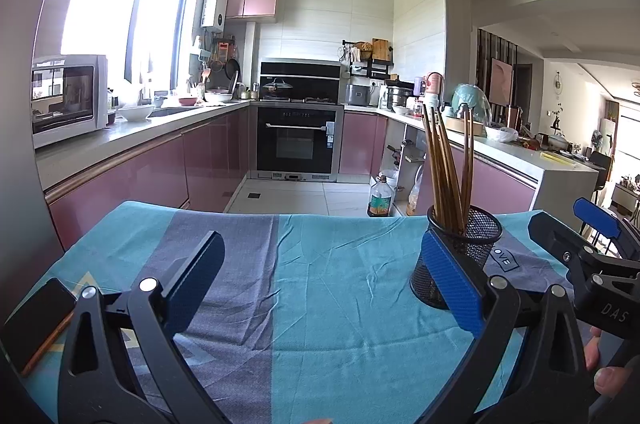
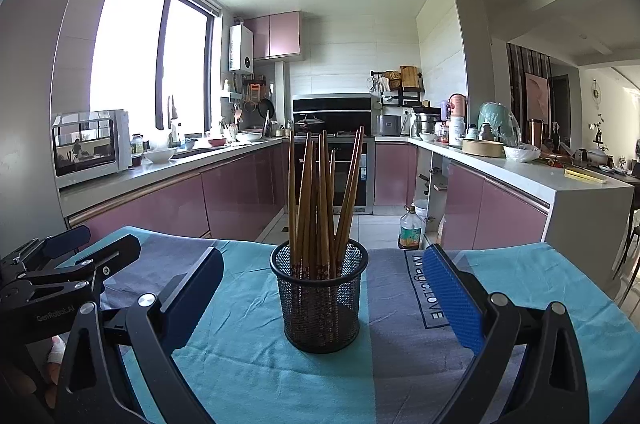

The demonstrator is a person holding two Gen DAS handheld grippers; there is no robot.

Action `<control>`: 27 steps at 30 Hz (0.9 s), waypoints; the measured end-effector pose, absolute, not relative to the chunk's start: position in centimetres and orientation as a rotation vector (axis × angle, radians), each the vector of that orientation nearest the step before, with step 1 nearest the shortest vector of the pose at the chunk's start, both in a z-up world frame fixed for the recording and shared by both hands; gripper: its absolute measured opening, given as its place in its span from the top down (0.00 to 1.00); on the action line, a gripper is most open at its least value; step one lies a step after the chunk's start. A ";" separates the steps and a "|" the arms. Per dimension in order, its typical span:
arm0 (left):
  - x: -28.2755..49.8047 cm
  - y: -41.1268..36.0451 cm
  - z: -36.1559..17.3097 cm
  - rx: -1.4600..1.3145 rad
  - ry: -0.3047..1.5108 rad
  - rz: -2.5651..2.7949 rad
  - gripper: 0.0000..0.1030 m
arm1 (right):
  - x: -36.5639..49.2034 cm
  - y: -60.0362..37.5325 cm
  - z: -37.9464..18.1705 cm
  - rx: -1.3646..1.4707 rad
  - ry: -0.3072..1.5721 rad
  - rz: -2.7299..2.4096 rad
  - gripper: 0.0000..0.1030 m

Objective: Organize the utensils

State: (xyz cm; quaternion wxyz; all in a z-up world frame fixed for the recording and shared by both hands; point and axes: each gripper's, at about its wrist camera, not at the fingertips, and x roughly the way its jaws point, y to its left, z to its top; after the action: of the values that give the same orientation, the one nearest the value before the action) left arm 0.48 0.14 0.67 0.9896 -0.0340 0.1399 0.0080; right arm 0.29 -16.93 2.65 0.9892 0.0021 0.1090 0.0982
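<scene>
One mesh cup, about ten chopsticks

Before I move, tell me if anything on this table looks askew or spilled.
Nothing is spilled. The mesh holder stands upright with the chopsticks inside, splayed loosely. The cloth is creased. A phone lies at the table's left edge.

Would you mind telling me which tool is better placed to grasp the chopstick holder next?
Probably the right tool: the holder sits centred between its open fingers, while it stands off to the left tool's right.
</scene>
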 end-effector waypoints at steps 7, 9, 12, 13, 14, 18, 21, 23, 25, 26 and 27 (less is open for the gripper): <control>0.6 0.1 0.5 -0.069 0.286 0.016 0.06 | 0.3 -16.9 2.6 0.001 0.220 0.197 0.06; 0.6 0.2 0.5 -0.070 0.286 0.015 0.06 | 0.2 -17.0 2.6 0.002 0.217 0.196 0.06; 0.6 0.2 0.4 -0.070 0.286 0.014 0.06 | 0.3 -17.0 2.6 0.002 0.216 0.195 0.06; 0.6 0.2 0.5 -0.069 0.287 0.015 0.06 | 0.3 -17.0 2.6 0.002 0.217 0.196 0.06; 0.6 0.2 0.5 -0.069 0.287 0.016 0.06 | 0.3 -17.0 2.6 0.002 0.217 0.197 0.06; 0.6 0.2 0.5 -0.070 0.287 0.016 0.06 | 0.3 -17.0 2.6 0.001 0.217 0.195 0.06; 0.6 0.2 0.5 -0.069 0.288 0.015 0.06 | 0.2 -16.9 2.5 0.000 0.217 0.192 0.06; 0.6 0.2 0.5 -0.069 0.287 0.014 0.06 | 0.2 -17.0 2.5 0.001 0.216 0.192 0.06; 0.6 0.2 0.5 -0.070 0.287 0.015 0.06 | 0.1 -17.0 2.5 0.001 0.215 0.190 0.06; 0.6 0.2 0.5 -0.071 0.287 0.014 0.06 | 0.1 -17.0 2.5 0.000 0.216 0.190 0.06; 0.6 0.2 0.6 -0.069 0.287 0.014 0.06 | 0.1 -17.0 2.5 0.000 0.216 0.189 0.06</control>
State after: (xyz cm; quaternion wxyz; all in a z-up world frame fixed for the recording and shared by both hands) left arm 0.61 0.22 0.56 0.9891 -0.0346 0.1430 0.0070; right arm 0.13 -17.01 2.51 0.9897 -0.0002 0.1077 0.0944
